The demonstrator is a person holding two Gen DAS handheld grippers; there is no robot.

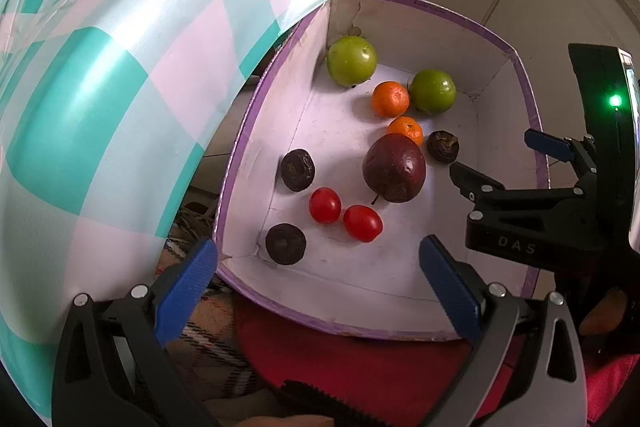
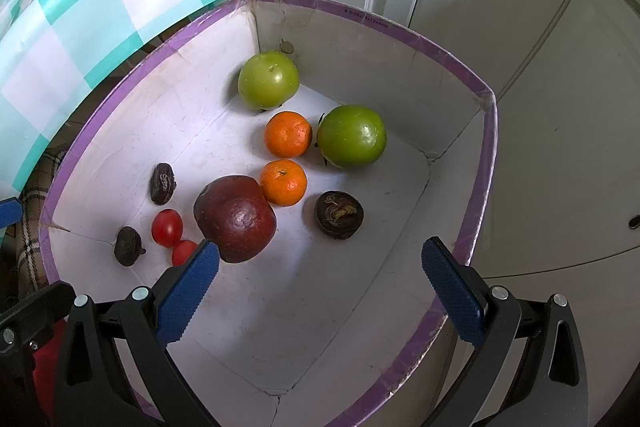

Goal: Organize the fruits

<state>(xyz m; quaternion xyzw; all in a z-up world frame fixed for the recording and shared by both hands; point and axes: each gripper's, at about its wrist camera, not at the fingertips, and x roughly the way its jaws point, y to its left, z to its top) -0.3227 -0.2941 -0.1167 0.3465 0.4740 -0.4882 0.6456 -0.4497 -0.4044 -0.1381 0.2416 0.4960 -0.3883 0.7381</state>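
White card box (image 2: 360,31), purple-rimmed, is seen holding all fruit loose: green apples (image 2: 269,79), oranges (image 2: 288,134), red apple (image 2: 235,218), tomatoes (image 2: 167,227). Both claws, left (image 1: 320,291) and right (image 2: 320,291), are held apart and empty above it, likely for picking access.

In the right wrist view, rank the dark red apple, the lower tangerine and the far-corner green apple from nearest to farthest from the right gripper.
Right gripper, open above the box floor:
1. Dark red apple, just beyond its left finger.
2. Lower tangerine, touching the red apple's far side, mid-box.
3. Green apple, in the far corner by the back wall.
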